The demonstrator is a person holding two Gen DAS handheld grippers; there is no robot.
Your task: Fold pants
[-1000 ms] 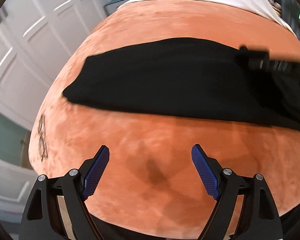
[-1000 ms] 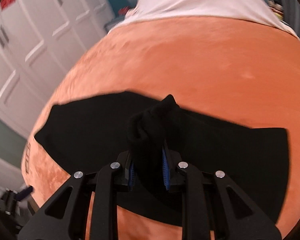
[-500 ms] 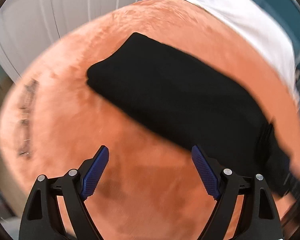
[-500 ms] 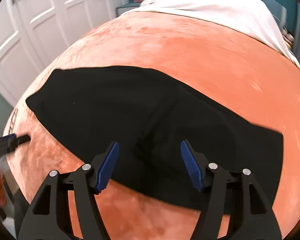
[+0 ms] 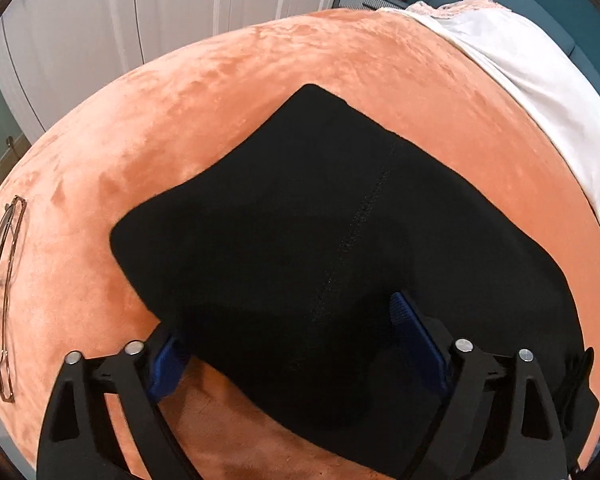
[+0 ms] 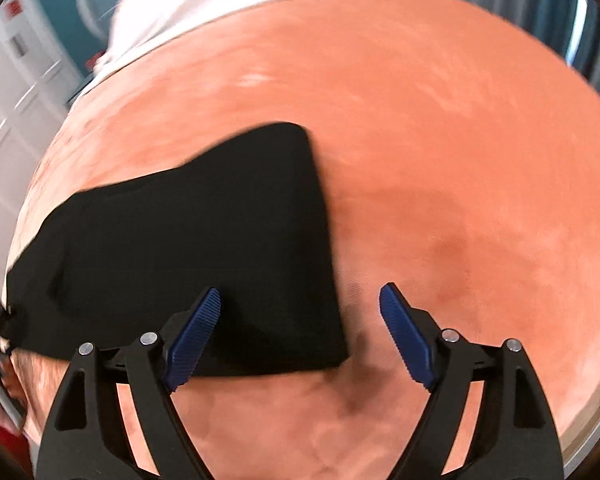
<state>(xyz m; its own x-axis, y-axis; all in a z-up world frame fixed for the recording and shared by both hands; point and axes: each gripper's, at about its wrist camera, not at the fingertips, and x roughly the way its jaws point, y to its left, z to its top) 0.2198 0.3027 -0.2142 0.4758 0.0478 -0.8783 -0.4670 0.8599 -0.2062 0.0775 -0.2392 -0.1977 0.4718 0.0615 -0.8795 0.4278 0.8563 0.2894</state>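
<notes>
The black pants (image 5: 340, 248) lie folded into a long band on the orange bed cover (image 5: 380, 80), with the white sheet (image 5: 540, 80) beyond them and a pair of glasses (image 5: 0, 280) well off their left end. The left hand-held gripper (image 5: 288, 344) is spread wide with the pants' left end between its pads but not yet pinched; the right hand-held gripper (image 6: 300, 332), jaws opening, straddles the right end's near corner and grasps nothing. For a clean next fold, I would have each gripper bite through every layer at its end before lifting, so the edges stay matched.
</notes>
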